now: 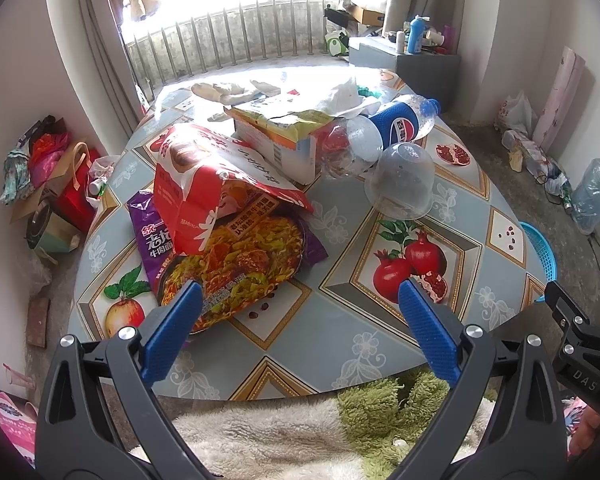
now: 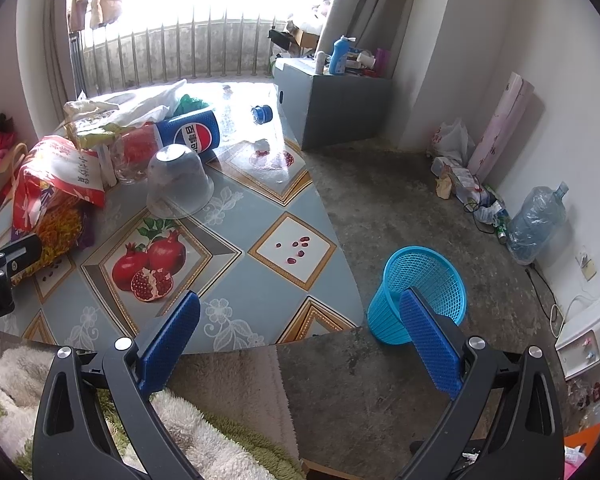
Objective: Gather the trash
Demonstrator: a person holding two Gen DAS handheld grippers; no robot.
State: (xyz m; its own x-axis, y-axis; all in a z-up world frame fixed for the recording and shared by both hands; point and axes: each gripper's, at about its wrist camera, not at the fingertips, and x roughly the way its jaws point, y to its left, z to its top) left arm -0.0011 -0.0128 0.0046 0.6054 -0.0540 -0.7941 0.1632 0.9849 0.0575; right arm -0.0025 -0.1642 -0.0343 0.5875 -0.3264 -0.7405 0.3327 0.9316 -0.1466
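Observation:
Trash is piled on the round table: a purple noodle packet, a red-white bag, a torn box, an empty Pepsi bottle and an upturned clear plastic bowl. My left gripper is open and empty, low over the table's near edge, its left finger just in front of the noodle packet. My right gripper is open and empty, over the table's right edge. A blue mesh bin stands on the floor just past its right finger. The bowl and the Pepsi bottle also show in the right wrist view.
A fluffy green-white blanket lies below the table's near edge. A grey cabinet with bottles stands behind the table. A water jug, bags and cables line the right wall. Bags and boxes crowd the floor at left.

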